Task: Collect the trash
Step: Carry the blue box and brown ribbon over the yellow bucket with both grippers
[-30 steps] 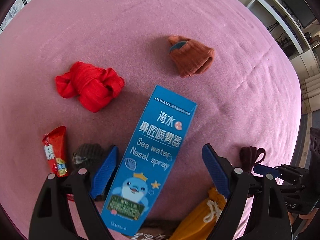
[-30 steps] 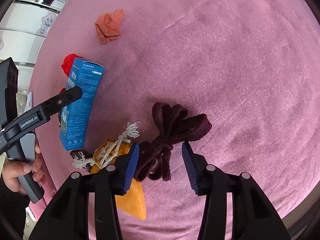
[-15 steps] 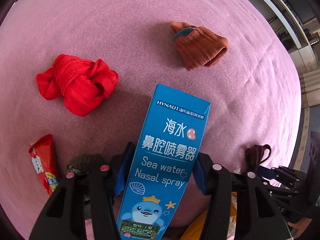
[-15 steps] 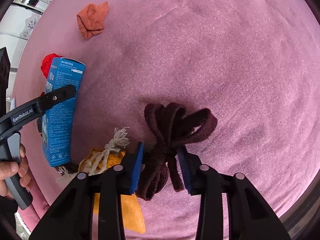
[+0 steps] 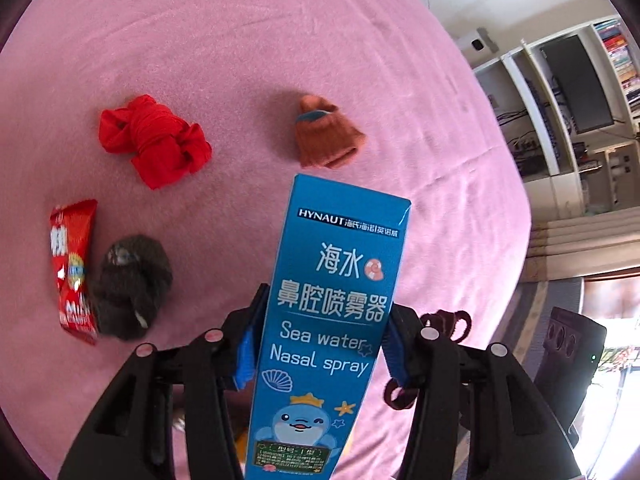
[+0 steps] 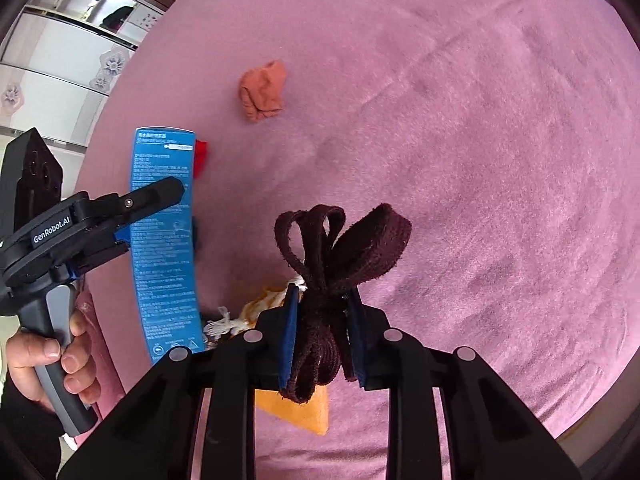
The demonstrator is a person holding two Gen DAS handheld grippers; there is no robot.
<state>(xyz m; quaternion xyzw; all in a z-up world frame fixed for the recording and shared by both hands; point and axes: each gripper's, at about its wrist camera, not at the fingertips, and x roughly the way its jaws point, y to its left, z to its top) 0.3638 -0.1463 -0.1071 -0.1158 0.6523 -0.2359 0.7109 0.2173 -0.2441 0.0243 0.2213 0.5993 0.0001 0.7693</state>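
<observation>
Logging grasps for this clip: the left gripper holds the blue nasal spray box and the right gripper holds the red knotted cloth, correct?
Not quite. The right gripper is shut on a dark maroon knotted cloth strip, as the right wrist view shows. The red knotted cloth lies on the pink surface. The left gripper does hold the blue nasal spray box.

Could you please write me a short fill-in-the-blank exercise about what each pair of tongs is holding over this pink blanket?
1. The left tongs are shut on a ____ nasal spray box.
2. The right tongs grip a dark maroon knotted ____.
3. The snack packet lying beside the grey sock bundle is ____.

Missing words: blue; sock; red
</observation>
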